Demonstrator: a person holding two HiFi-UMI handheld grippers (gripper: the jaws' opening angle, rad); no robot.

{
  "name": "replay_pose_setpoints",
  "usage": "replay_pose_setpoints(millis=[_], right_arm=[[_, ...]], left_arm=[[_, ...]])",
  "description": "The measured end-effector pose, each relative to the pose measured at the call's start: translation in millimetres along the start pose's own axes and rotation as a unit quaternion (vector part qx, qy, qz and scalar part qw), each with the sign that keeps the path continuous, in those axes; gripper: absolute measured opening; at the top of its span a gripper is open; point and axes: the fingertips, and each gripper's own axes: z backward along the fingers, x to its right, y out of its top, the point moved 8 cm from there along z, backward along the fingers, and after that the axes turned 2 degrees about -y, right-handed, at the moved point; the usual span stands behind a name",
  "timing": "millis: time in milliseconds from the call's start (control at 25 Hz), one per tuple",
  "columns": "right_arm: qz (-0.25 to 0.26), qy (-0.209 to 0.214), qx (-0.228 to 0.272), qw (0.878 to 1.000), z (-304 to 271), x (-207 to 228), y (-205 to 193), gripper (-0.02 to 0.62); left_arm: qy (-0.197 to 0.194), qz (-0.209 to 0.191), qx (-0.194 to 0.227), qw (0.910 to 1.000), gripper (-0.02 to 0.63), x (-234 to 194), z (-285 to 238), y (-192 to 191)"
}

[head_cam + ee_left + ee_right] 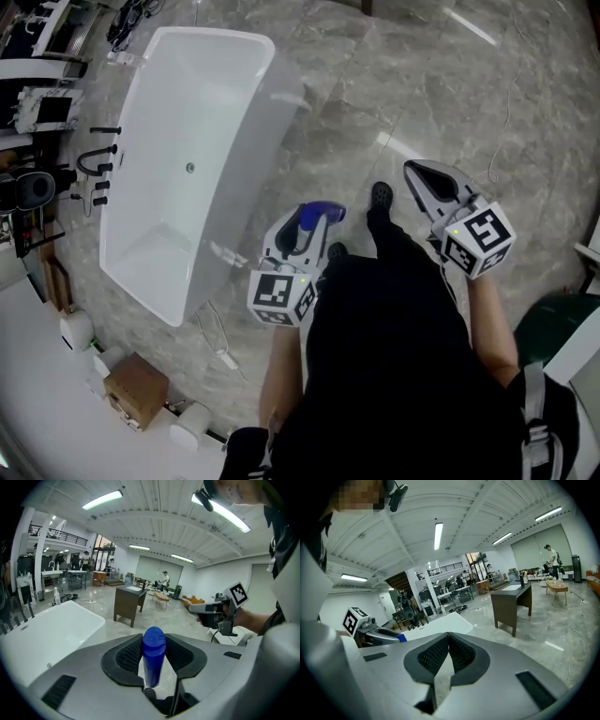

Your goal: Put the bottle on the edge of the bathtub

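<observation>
Left gripper view showed my left gripper [154, 643] pinching the blue bottle [153, 663] upright between its pads, the tub [51, 630] off ahead and left of them; right gripper [448, 644] was pressed together, empty. I judged pickup done, carrying and placing not yet

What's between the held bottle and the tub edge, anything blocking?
Nothing visible. The blue bottle is clamped in the left gripper. In the head view only open marble floor lies between it and the bathtub's near rim, and that stretch of rim is bare.
</observation>
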Motion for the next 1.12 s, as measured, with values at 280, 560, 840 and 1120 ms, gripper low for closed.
replay_pose_setpoints(millis=[280, 560, 840, 1120], right_arm=[[-0.013, 0.015, -0.033, 0.999, -11.4, 45.1, 2.4, 0.012], [-0.032, 0.021, -0.052, 0.998, -39.1, 53.9, -12.1, 0.012], [-0.036, -0.009, -0.063, 0.997, -60.2, 40.8, -12.5, 0.012], [-0.035, -0.04, -0.088, 0.995, -102.6, 41.3, -21.4, 0.012]], left_arm=[[0.02, -0.001, -0.018, 0.9996, 0.15, 0.3, -34.6, 28.1], [0.021, -0.012, -0.031, 0.9992, 0.15, -24.2, -59.5, 32.9], [0.002, -0.017, -0.052, 0.9985, 0.15, -69.8, -79.6, 26.1], [-0.037, -0.033, -0.074, 0.996, 0.15, -128.9, -128.9, 13.7]])
